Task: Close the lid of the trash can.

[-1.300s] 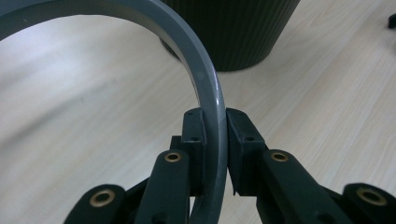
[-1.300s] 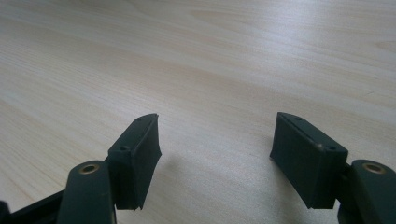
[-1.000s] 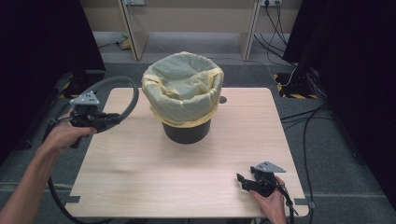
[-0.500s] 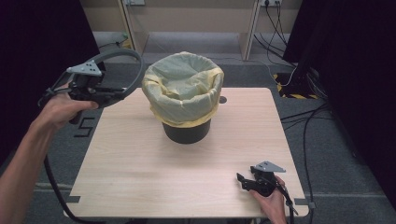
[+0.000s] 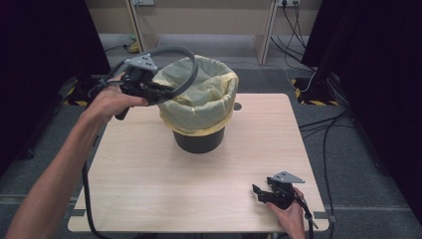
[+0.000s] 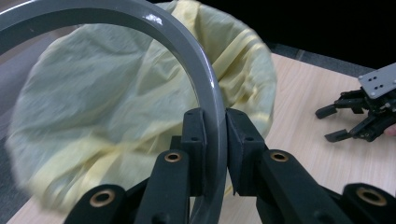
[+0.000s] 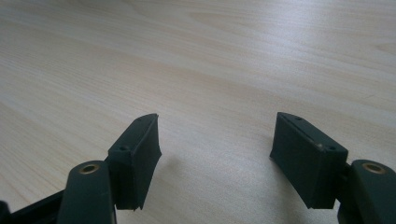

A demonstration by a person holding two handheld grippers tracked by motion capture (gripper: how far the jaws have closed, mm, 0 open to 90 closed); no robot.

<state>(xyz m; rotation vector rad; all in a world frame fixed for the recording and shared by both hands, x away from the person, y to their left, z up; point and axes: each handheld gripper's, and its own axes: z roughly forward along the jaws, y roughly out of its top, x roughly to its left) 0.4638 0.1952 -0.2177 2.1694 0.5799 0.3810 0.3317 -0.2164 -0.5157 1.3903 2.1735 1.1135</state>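
The fixed high view looks forward and down over the whole pale wooden table (image 5: 149, 199), the left gripper view peers close along its jaws at the yellow plastic bin liner (image 6: 107, 107), which both share, and the right gripper view skims that tabletop (image 7: 196, 56) closely

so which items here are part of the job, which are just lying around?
In the job:
- grey ring, clamped in the left hand-held gripper
- bin with yellow bag

Not in play:
- right hand-held gripper, open, resting on the table
- floor cables
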